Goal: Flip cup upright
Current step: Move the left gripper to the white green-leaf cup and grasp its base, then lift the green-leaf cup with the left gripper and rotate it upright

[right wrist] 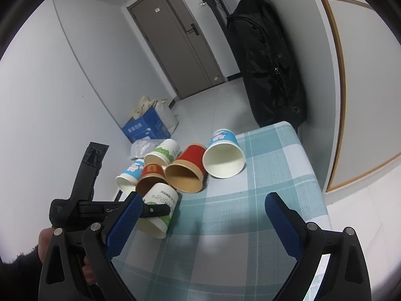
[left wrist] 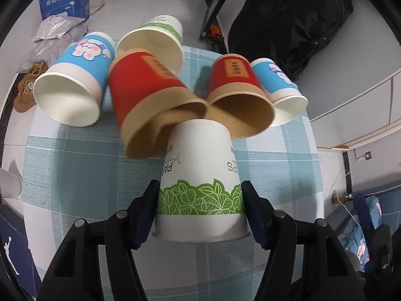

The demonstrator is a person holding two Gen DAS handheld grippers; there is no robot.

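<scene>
My left gripper [left wrist: 200, 190] is shut on a white paper cup with a green leaf band [left wrist: 200, 175], its rim toward the camera and its base away. The same cup shows in the right wrist view [right wrist: 158, 208], held tilted just above the checked cloth with the left gripper [right wrist: 154, 210] around it. My right gripper [right wrist: 203, 195] is open and empty over the cloth, to the right of the held cup. Behind the held cup lie two red cups [left wrist: 147, 92] [left wrist: 238, 87], two blue cartoon cups [left wrist: 80, 75] [left wrist: 280, 85] and another white and green cup [left wrist: 155, 42], all on their sides.
The table has a teal checked cloth [right wrist: 250, 200]; its edges are close on the left and right. A black bag [right wrist: 265, 57] hangs beyond the far edge. A blue carton [right wrist: 147, 128] and plastic bags lie on the floor to the left.
</scene>
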